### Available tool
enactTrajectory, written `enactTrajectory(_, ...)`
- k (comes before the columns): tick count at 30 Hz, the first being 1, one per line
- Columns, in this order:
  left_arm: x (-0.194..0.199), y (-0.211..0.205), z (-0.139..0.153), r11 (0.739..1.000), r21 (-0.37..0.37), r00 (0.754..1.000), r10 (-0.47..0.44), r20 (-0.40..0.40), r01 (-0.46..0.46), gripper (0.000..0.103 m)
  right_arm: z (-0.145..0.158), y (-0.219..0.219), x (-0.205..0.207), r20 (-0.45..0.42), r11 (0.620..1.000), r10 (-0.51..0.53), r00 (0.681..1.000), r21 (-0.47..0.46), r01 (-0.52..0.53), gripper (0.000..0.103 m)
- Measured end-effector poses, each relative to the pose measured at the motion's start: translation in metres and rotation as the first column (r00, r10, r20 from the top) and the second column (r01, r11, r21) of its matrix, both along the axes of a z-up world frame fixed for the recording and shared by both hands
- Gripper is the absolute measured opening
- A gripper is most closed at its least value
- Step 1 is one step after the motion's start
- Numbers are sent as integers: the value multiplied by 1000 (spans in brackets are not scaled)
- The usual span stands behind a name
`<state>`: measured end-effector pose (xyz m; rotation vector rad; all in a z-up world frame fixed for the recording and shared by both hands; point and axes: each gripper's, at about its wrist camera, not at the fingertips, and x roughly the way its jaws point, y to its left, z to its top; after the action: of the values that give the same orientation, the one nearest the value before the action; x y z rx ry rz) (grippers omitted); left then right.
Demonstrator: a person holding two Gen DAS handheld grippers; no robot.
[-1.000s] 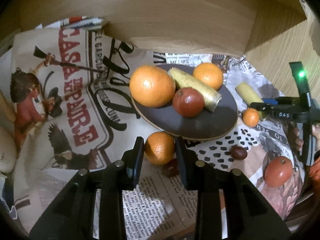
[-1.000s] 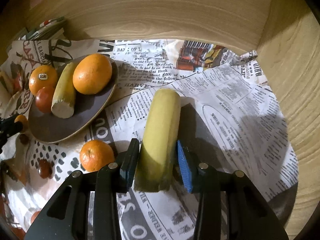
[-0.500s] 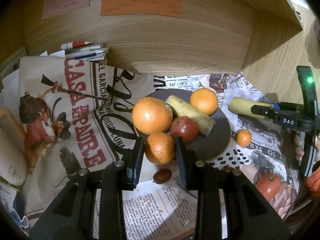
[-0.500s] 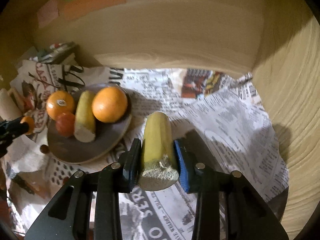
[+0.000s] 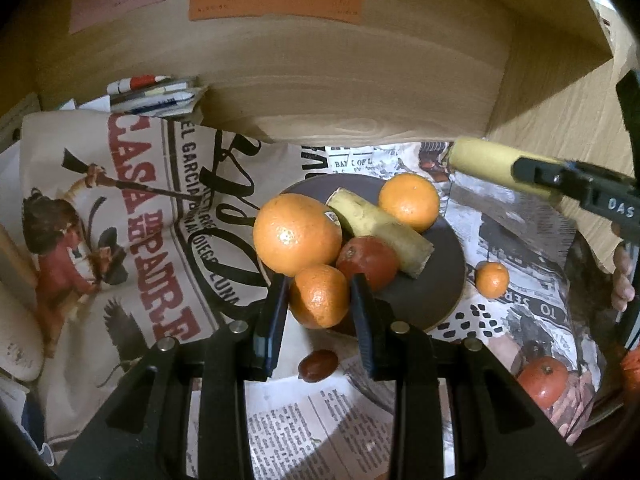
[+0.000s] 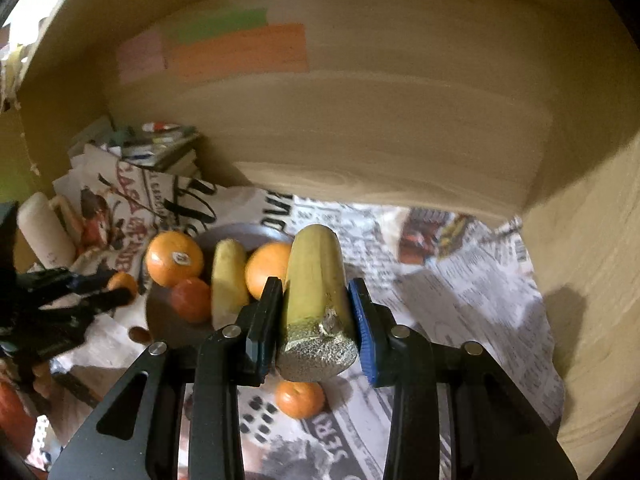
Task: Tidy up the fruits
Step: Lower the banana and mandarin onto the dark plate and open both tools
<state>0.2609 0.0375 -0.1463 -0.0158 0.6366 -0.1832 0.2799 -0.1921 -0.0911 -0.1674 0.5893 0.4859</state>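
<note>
My left gripper (image 5: 318,300) is shut on a small orange (image 5: 320,297) and holds it above the near-left edge of the dark plate (image 5: 432,300). The plate holds a large orange (image 5: 297,234), a banana piece (image 5: 380,226), a red fruit (image 5: 370,262) and another orange (image 5: 409,201). My right gripper (image 6: 316,320) is shut on a yellow banana piece (image 6: 316,300), lifted above the newspaper to the right of the plate (image 6: 168,320). In the left wrist view the same banana piece (image 5: 484,165) sticks out of the right gripper at the far right.
Loose on the newspaper: a small orange (image 5: 492,279), a red tomato-like fruit (image 5: 542,376) and a dark date-like fruit (image 5: 318,366). A wooden back wall (image 5: 340,92) and side wall (image 6: 592,260) close the space. Pens and papers (image 5: 156,96) lie at the back left.
Both grippers have risen with their fruit. The left has lifted the small orange off the newspaper up to the plate's edge. The right has lifted the banana piece and swung it toward the plate.
</note>
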Motion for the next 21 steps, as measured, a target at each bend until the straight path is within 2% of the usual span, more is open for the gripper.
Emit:
enactTrajectory(10, 18, 2, -18, 1000, -10, 998, 0, -55, -1, 32, -6, 46, 10, -20, 995, 95, 995, -8, -95, 31)
enactTrajectory(18, 22, -2, -21, 1000, 2, 998, -19, -56, 19, 32, -23, 71, 24, -52, 990, 131, 990, -54, -133, 31)
enactTrajectory(21, 25, -2, -24, 1000, 6, 998, -17, -64, 17, 37, -30, 74, 30, -68, 988, 129, 989, -73, -134, 31)
